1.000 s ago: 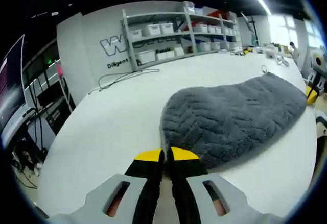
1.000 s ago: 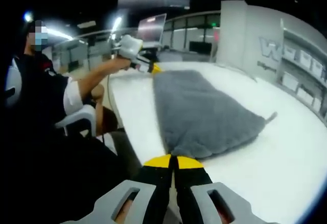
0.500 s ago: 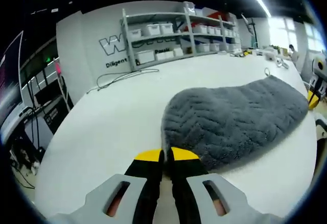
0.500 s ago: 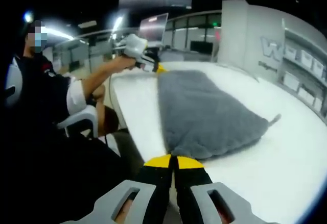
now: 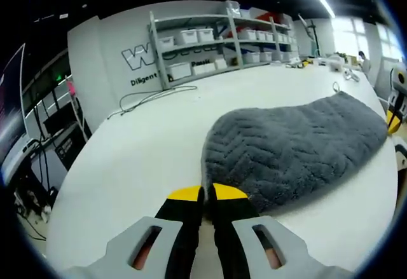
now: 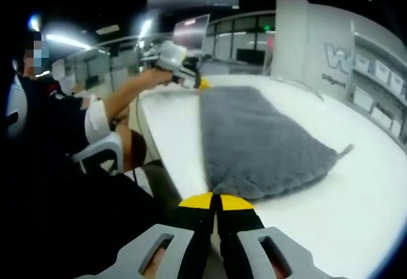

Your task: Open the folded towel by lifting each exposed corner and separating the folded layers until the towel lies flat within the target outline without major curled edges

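Wide bare table [image 5: 146, 145] on the far side of the grey towel [image 5: 292, 149], nothing blocking a pass there. A loose cable [image 5: 156, 96] trails along the table's far edge below the shelving [image 5: 222, 44]. Near edge: narrow strip beside the towel, seated person [image 6: 57, 120] alongside.

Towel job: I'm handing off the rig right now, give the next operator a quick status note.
Left tool: shut on one corner of the grey towel.
Right tool: shut on a corner at the opposite end.
Towel lies spread along the white table, held at both ends near the table's edge.
Done: towel looks mostly opened out.
Left: check for any remaining fold or curled edges, settle it flat, release. No target outline is visible.
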Motion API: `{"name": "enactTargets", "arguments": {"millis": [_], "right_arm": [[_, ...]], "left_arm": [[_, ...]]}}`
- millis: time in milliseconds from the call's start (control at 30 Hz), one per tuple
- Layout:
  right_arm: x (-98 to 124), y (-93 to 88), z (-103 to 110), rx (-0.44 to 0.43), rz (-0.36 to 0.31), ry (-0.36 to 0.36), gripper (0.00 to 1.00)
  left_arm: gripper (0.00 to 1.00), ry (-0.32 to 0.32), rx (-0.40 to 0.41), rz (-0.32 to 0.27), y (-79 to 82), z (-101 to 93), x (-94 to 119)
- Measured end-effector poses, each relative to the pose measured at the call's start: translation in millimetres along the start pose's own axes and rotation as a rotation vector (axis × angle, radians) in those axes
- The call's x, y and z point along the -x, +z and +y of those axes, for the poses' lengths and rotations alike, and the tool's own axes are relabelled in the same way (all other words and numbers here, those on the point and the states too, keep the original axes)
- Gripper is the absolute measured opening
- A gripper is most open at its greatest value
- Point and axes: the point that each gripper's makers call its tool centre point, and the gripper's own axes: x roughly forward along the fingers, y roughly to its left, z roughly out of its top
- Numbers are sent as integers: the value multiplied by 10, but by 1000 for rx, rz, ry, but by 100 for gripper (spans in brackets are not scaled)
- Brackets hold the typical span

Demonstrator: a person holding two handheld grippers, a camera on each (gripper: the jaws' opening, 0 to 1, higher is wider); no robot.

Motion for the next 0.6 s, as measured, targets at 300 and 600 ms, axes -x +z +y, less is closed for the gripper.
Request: {"name": "enactTargets", "arguments": {"millis": [300, 600], "right_arm": [[-16, 12, 30, -2, 6, 2, 0], [-32, 25, 55, 5, 8, 5, 0]], "left_arm": [[5, 6, -12, 1, 6, -32, -5], [5, 18, -32, -3, 6, -71, -2]]}}
